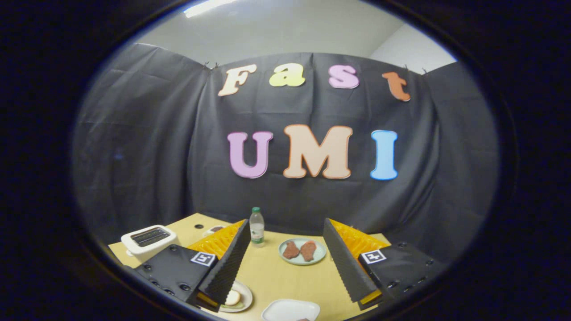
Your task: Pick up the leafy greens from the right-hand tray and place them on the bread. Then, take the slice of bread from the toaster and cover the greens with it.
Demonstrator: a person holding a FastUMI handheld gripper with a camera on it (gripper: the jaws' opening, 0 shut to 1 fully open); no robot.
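My gripper [286, 221] is held above the wooden table [276, 276], open wide, nothing between the fingers. A white toaster [149, 240] stands at the table's left, just beyond the left finger [225, 263]; its slots look dark and I cannot tell if bread is inside. Below the left finger's base lies a round plate [246, 296] with a pale slice of bread [233, 298], partly hidden by that finger. A white tray [291, 310] lies between the finger bases, closest to me, its contents mostly cut off.
Between the fingers, farther off, sits a pale green plate [285, 258] with two brown meat pieces [299, 250]. A clear bottle with a green cap [256, 227] stands by the left fingertip. A small dish [213, 230] peeks out behind the left finger.
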